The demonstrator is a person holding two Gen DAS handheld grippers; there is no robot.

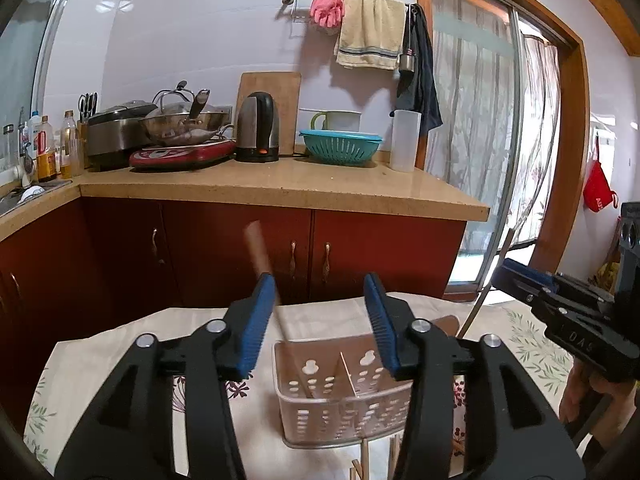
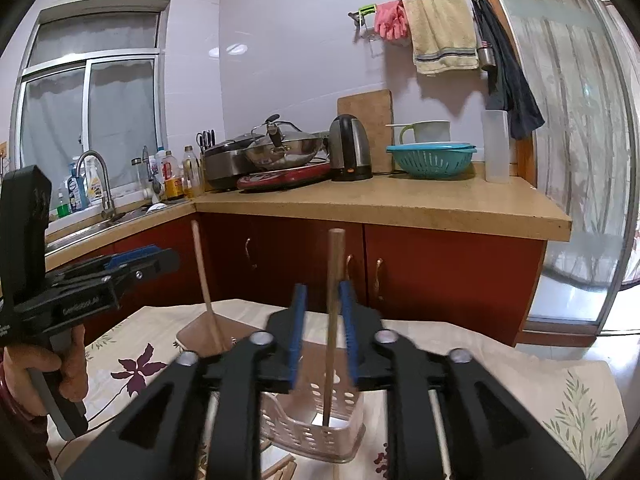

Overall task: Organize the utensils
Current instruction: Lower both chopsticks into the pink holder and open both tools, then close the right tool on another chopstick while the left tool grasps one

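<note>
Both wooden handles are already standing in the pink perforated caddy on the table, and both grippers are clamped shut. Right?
Not quite. The two wooden handles do stand in the pink caddy, but the grippers are not clamped shut. In the left wrist view the left gripper is spread wide with its handle loose beside one pad. In the right wrist view the right gripper shows gaps on both sides of its handle.

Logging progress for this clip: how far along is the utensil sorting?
Done: one wooden-handled utensil stands in the caddy, not gripped by the open left gripper. In hand: a wooden rod stands in the caddy between the right gripper's jaws, which look loose on it. Left: wooden sticks lying on the cloth before the caddy.
</note>
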